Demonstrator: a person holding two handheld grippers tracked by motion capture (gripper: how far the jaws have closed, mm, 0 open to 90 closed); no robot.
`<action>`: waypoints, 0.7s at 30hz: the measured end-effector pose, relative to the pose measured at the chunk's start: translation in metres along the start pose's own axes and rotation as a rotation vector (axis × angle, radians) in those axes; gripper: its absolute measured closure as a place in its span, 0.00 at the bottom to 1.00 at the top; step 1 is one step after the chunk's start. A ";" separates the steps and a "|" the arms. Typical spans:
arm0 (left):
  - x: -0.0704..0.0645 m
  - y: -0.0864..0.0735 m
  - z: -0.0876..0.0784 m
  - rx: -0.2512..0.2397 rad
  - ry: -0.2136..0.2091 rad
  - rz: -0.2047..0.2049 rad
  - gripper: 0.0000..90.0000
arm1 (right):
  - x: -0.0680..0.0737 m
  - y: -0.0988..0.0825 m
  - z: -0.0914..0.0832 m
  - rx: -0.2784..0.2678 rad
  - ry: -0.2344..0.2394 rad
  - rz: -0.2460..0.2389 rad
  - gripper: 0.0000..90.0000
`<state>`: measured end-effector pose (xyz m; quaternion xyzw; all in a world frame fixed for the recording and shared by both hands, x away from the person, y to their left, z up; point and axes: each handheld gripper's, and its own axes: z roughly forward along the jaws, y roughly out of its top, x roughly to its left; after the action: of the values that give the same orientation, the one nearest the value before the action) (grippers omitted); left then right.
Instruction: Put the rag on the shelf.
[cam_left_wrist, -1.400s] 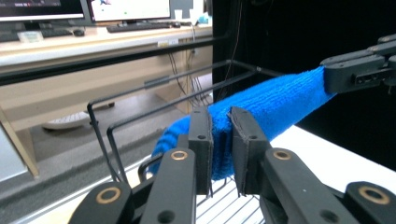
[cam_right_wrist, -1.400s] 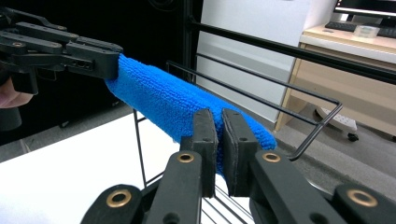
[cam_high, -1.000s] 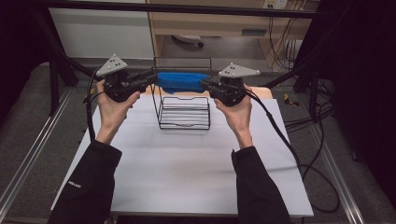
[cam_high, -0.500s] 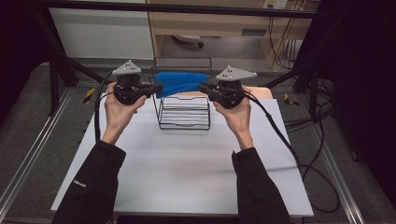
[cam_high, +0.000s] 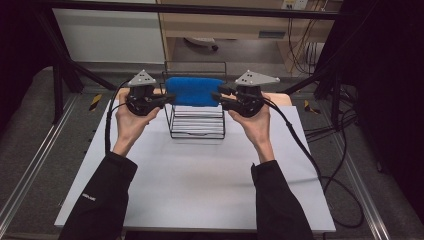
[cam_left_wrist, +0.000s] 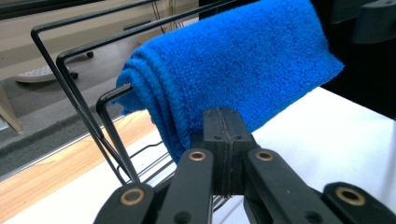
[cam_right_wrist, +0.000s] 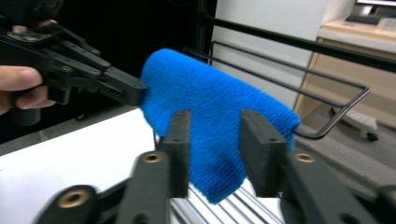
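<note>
Two grippers meet at a blue towel (cam_high: 194, 91) folded over the top rail of a black wire rack (cam_high: 197, 120). Left gripper (cam_left_wrist: 223, 140): jaws pressed together, pinching the towel's lower edge at its end. Right gripper (cam_right_wrist: 215, 144): jaws have just been opening; they stand apart with the towel's hanging fold between them, pads clear of the cloth. Towel is thick terry, looped pile, rounded over the rail, stitched hem on the left end. Rack is thin bent wire, upright, slatted base, standing toward the far edge of the white table (cam_high: 200, 185). Broad bare tabletop lies between rack and the person's sleeves.
</note>
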<state>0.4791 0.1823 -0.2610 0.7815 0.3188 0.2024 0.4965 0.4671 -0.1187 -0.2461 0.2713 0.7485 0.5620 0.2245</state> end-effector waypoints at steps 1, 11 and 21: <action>0.000 -0.001 0.001 0.000 0.000 -0.002 1.00 | 0.000 -0.001 0.000 0.014 0.009 0.004 0.81; 0.001 -0.009 0.009 0.000 0.007 0.007 1.00 | -0.007 -0.032 0.015 0.099 -0.021 0.048 1.00; 0.001 -0.012 0.002 -0.030 -0.001 -0.009 0.96 | -0.008 -0.036 0.011 0.068 -0.022 0.057 0.93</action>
<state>0.4777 0.1855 -0.2728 0.7728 0.3190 0.2046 0.5091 0.4745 -0.1244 -0.2833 0.3061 0.7566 0.5393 0.2075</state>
